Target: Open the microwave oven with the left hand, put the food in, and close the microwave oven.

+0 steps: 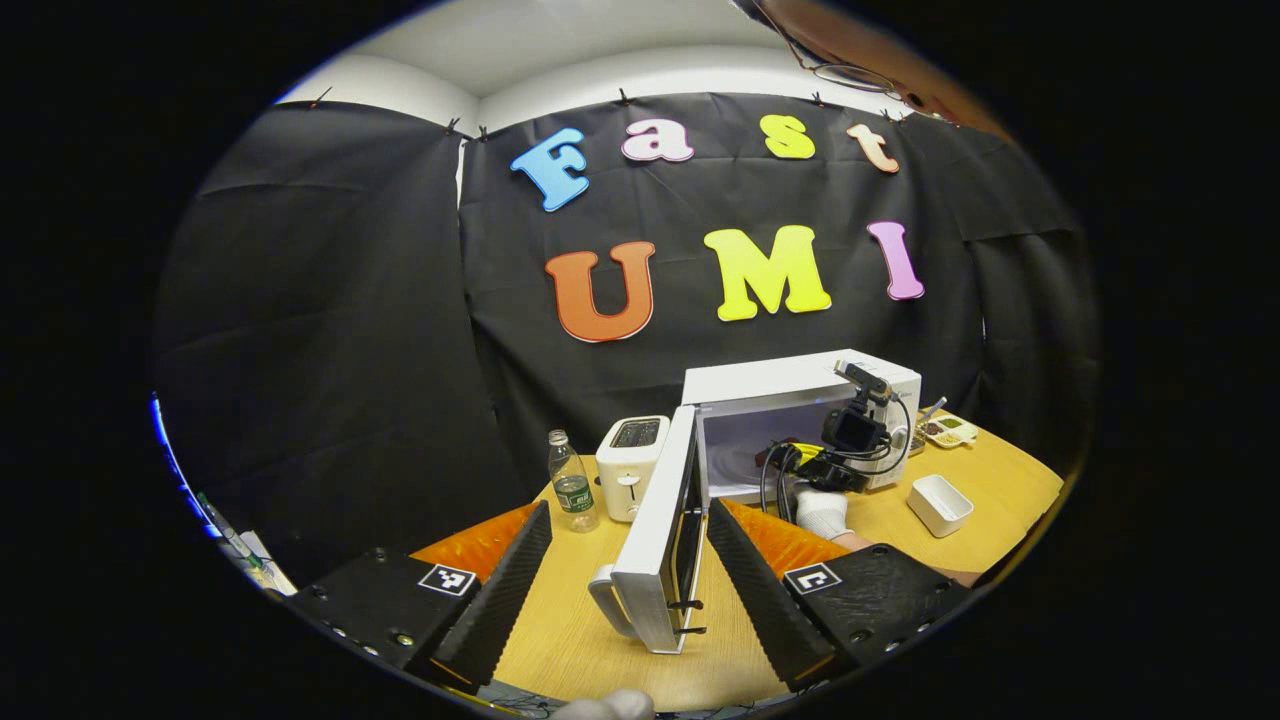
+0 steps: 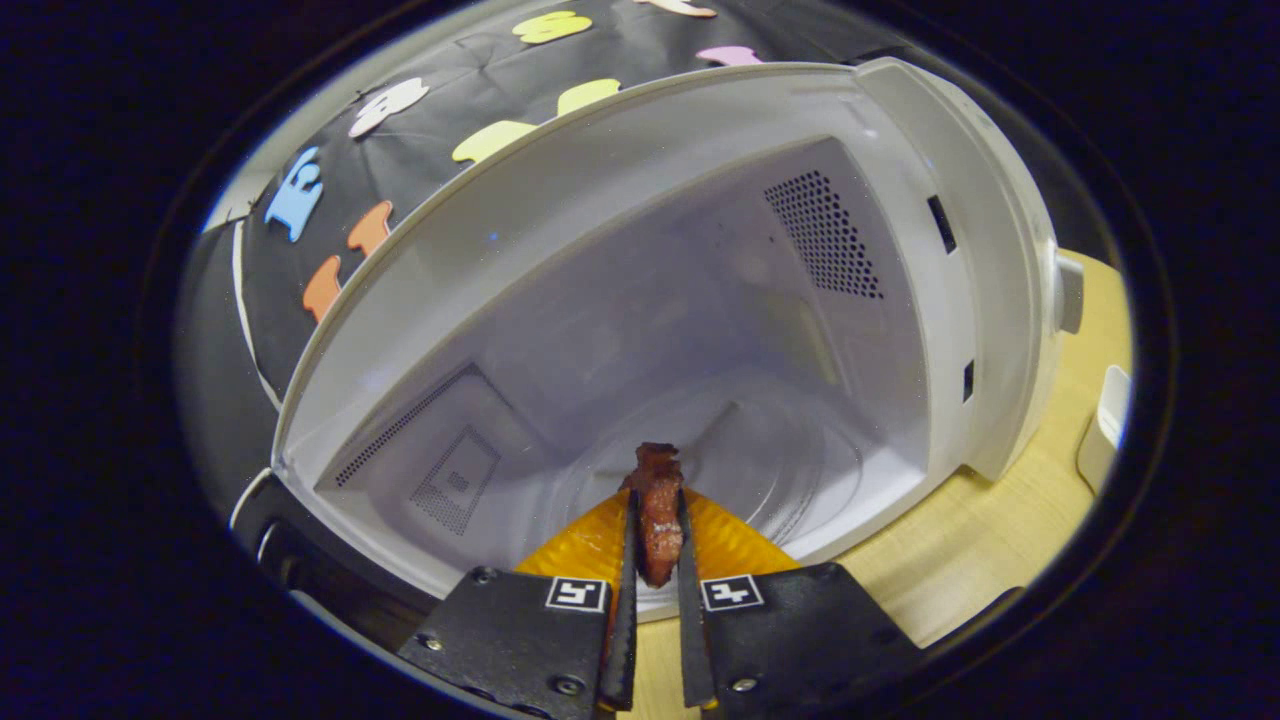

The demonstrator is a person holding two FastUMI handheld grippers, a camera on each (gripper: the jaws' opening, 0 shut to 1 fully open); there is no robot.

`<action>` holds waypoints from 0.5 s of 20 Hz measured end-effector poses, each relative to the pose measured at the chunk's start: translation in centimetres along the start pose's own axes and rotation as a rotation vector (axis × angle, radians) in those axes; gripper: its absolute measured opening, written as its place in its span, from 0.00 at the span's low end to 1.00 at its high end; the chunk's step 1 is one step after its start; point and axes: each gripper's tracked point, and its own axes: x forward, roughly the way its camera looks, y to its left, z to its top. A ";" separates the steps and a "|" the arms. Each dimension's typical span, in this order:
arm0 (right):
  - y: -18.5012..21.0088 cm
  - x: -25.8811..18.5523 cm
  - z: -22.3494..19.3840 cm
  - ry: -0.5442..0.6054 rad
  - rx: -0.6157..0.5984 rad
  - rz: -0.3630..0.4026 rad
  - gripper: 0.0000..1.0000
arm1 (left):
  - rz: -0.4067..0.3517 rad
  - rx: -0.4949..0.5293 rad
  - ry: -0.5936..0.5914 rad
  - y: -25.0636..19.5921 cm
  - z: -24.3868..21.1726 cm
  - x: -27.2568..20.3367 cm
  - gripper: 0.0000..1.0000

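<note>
The white microwave (image 1: 800,385) stands at the back of the wooden table with its door (image 1: 660,540) swung wide open toward me. My left gripper (image 1: 630,560) is open, its fingers on either side of the door's free edge without touching it. In the left gripper view the right gripper (image 1: 850,440), held by a gloved hand, reaches into the oven's mouth. In the right gripper view my right gripper (image 2: 655,520) is shut on a reddish-brown piece of food (image 2: 658,510), held at the front of the microwave cavity (image 2: 700,330) above the glass turntable (image 2: 780,470).
A white toaster (image 1: 628,465) and a water bottle (image 1: 572,485) stand left of the microwave. A small white box (image 1: 940,503) and a tray of food (image 1: 948,430) lie to its right. The table (image 1: 590,640) edge runs close below my left fingers.
</note>
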 end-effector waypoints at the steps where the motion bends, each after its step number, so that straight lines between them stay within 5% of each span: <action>1: 0.0 0.2 0.1 -0.011 -0.026 -0.002 0.26 | 0.006 -0.001 0.001 0.1 -0.1 0.0 0.96; 3: -0.1 0.6 0.2 -0.012 -0.090 -0.015 0.29 | 0.012 -0.007 0.011 0.1 -0.5 0.1 0.96; 4: -0.1 0.7 0.2 -0.017 -0.122 -0.012 0.23 | 0.014 -0.008 0.013 0.1 -0.6 0.2 0.96; 5: -0.2 0.8 0.2 -0.009 -0.158 -0.022 0.34 | 0.017 -0.007 0.014 0.1 -0.6 0.1 0.96; 6: -0.5 0.9 0.1 -0.001 -0.208 -0.037 0.30 | 0.016 -0.009 0.017 0.0 -0.7 0.2 0.96; 7: -0.7 0.9 0.3 -0.008 -0.264 -0.049 0.45 | 0.017 -0.014 0.016 0.0 -0.7 0.4 0.96; 8: -1.1 0.5 0.0 0.008 -0.300 -0.068 0.42 | 0.016 -0.018 0.017 0.0 -0.7 0.4 0.96; 10: -1.6 1.0 0.2 0.017 -0.343 -0.070 0.65 | 0.018 -0.021 0.014 0.0 -0.5 0.4 0.96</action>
